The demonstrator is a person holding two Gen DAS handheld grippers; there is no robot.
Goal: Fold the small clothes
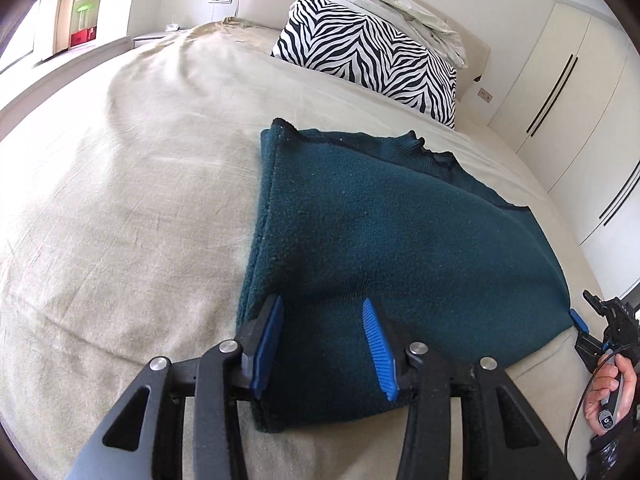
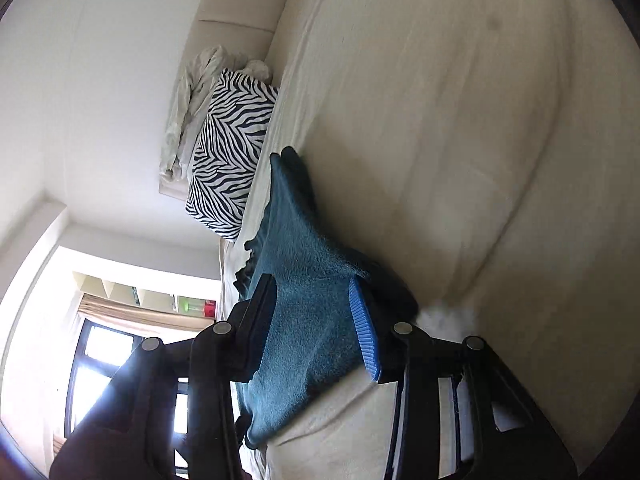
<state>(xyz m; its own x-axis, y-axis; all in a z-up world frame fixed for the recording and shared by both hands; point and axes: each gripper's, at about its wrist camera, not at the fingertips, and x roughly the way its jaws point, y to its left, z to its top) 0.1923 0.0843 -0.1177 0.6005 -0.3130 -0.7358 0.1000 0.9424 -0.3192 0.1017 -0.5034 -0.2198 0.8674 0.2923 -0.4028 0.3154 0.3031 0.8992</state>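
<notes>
A dark teal fleece garment [image 1: 380, 232] lies partly folded on the beige bed [image 1: 120, 208]. My left gripper [image 1: 324, 348] is open over its near left corner, the blue pads [image 1: 378, 354] wide apart with the cloth between them. My right gripper [image 2: 316, 328] is open at the garment's near right corner [image 2: 304, 312], jaws turned sideways with the cloth edge between them. In the left wrist view it shows at the right edge [image 1: 580, 322], held by a hand.
A zebra-print pillow [image 1: 372, 56] and crumpled white bedding [image 1: 400, 4] lie at the head of the bed. White wardrobe doors [image 1: 580, 100] stand to the right. A window and shelves [image 2: 132, 320] are beyond the bed's side.
</notes>
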